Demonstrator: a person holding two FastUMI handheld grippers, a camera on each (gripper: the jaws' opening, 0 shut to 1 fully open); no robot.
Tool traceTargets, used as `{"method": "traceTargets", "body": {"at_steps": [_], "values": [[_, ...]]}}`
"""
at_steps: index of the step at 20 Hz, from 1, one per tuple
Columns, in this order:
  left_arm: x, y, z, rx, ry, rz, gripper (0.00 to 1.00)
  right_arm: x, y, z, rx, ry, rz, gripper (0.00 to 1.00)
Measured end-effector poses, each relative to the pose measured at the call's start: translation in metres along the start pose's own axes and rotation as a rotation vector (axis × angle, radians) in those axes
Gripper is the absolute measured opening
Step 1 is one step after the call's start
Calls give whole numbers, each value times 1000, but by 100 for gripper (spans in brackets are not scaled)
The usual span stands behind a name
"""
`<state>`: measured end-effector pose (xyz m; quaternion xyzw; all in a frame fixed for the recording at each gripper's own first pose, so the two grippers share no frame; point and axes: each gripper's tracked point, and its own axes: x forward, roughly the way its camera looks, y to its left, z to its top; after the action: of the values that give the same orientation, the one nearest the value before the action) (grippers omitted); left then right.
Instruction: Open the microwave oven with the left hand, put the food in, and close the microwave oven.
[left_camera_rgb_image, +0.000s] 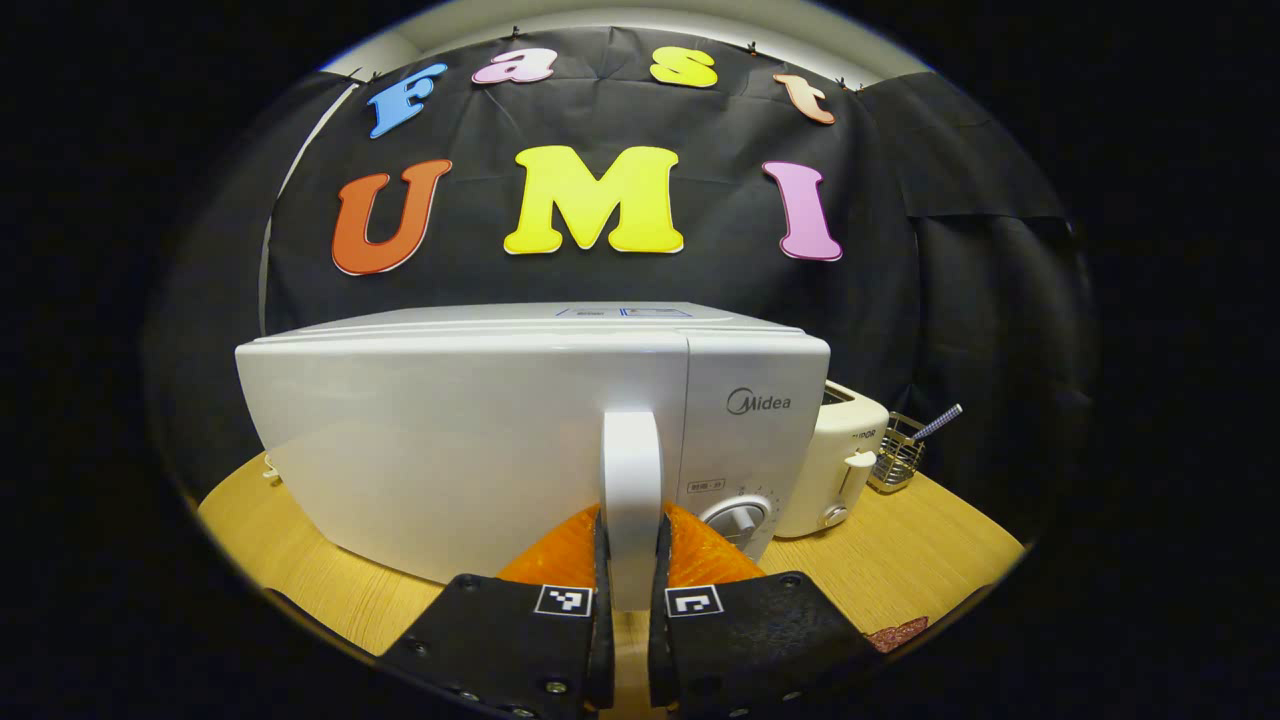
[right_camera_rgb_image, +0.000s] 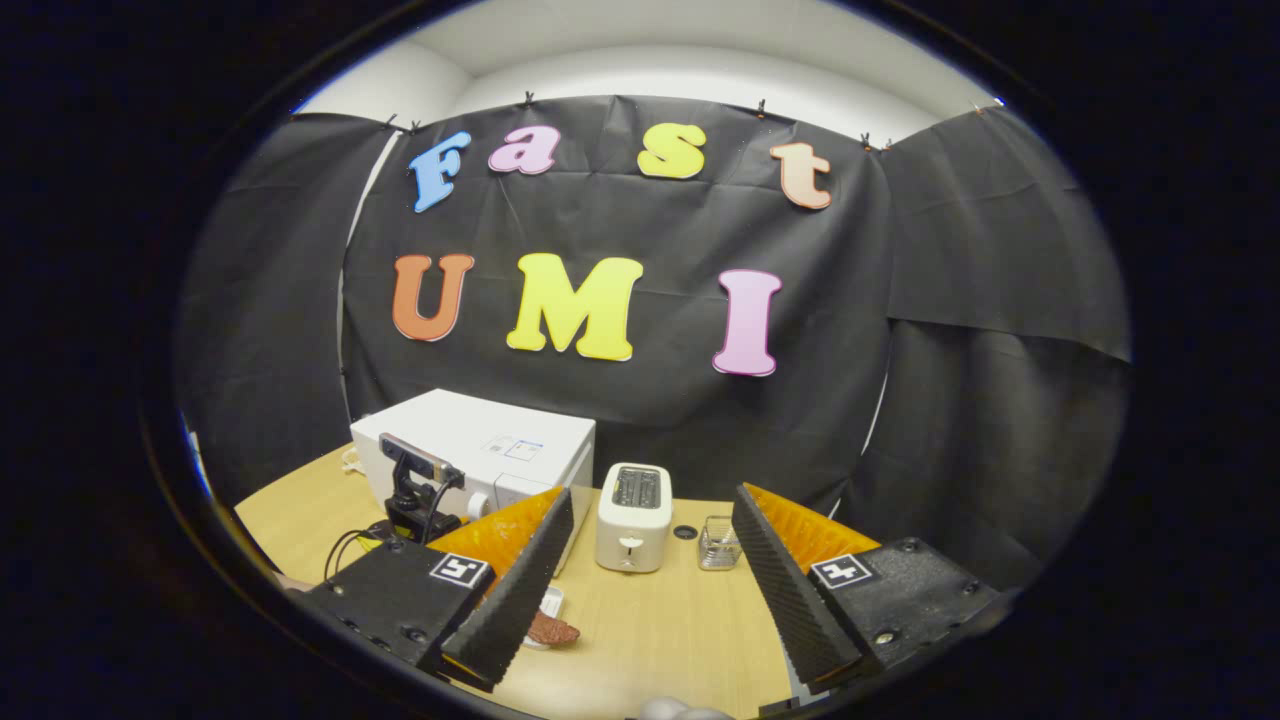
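Opening step in hand: left claw (left_camera_rgb_image: 630, 600) clamped on the microwave's door handle (left_camera_rgb_image: 631, 480), door still flush with the microwave (left_camera_rgb_image: 470, 440) on the wooden surface (left_camera_rgb_image: 900, 560). Next, likely a pull outward along the door's swing. Right claw (right_camera_rgb_image: 645, 590) spread apart, holding nothing, above the food (right_camera_rgb_image: 552, 629) on its small dish. Beyond, a wire basket (right_camera_rgb_image: 717, 543) holding one utensil.

Glossy white microwave (left_camera_rgb_image: 450, 450) on a matt wood-grain table (left_camera_rgb_image: 900, 560), wire basket (left_camera_rgb_image: 897, 455).
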<state>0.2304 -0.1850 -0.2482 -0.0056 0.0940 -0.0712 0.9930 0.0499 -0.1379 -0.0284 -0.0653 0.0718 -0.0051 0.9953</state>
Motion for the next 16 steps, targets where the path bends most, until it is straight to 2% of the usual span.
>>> {"method": "traceTargets", "body": {"at_steps": [5,9,16], "values": [[-3,0,-2,-3,19,-21,11,-1,5,3,-6,-7,18,100],[-52,5,-12,28,-1,-47,11,-2,10,0,-1,-8,29,100],[-135,39,-36,40,51,-58,12,-13,44,-17,21,26,70,100]]}}
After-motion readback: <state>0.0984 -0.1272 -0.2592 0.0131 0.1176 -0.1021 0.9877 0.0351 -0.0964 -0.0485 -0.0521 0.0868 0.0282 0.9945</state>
